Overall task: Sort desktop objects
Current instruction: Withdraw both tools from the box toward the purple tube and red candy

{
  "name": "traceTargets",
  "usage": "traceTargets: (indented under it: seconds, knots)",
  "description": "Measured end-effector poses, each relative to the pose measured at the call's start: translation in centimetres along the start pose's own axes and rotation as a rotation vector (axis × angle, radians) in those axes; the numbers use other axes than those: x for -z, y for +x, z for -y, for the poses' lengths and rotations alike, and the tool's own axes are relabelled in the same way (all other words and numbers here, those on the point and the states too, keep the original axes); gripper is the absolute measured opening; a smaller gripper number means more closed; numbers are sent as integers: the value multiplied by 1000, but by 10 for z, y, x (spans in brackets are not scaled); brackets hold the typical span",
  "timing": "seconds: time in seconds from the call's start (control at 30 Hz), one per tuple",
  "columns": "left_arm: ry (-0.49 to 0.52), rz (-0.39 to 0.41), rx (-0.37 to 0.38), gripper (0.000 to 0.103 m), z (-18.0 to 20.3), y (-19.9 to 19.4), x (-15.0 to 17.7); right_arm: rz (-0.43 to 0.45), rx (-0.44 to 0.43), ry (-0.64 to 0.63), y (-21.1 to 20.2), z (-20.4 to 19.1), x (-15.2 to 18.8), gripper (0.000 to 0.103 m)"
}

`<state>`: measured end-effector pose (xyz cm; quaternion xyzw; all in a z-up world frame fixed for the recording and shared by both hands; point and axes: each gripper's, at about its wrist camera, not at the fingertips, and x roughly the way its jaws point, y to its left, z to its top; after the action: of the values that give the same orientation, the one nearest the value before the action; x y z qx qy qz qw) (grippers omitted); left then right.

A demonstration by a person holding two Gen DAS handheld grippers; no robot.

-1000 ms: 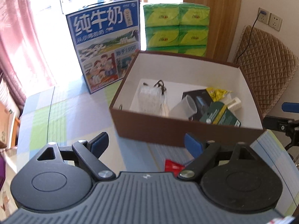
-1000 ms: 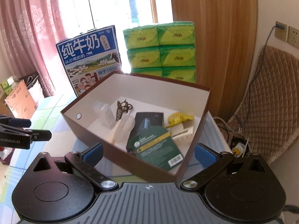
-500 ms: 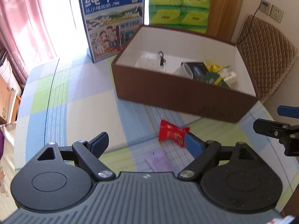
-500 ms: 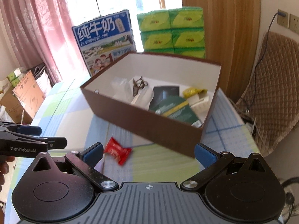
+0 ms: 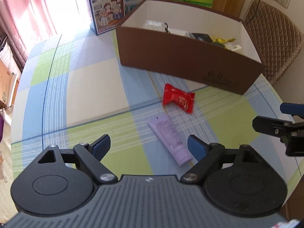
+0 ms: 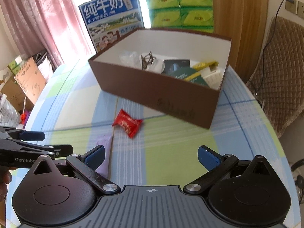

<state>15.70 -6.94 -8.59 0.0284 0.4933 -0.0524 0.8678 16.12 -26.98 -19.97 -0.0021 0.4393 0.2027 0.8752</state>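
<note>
A red candy packet [image 5: 178,97] [image 6: 128,123] lies on the checked tablecloth in front of the brown box [image 5: 182,62] [image 6: 152,89]. Nearer to me a lilac tube [image 5: 170,135] [image 6: 104,152] lies flat, its cap end beside the right finger of my left gripper [image 5: 149,145]. That gripper is open and holds nothing. My right gripper [image 6: 151,156] is also open and empty, with the tube partly hidden behind its left finger. The box holds several items, among them a green packet [image 6: 190,76] and a yellow wrapper [image 6: 205,65].
A blue milk carton box [image 6: 114,19] and stacked green tissue packs [image 6: 180,7] stand behind the brown box. A padded chair [image 6: 279,72] is at the right, cardboard boxes [image 6: 26,83] on the floor at the left. The round table's edge [image 6: 273,133] curves close on the right.
Both grippers have pulled back from the box and tilted down toward the table. The red packet and then the lilac tube have come into view. Both stay open.
</note>
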Motion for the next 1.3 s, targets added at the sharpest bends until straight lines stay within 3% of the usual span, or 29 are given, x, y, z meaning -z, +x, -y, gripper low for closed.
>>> traceTargets:
  seconds: [0.63, 1.3]
  knots:
    - [9, -75, 35, 86, 4, 12, 26, -115, 23, 4, 21, -5, 33, 101]
    - [5, -64, 67, 81, 13, 34, 26, -149, 57, 39, 38, 24, 38, 101]
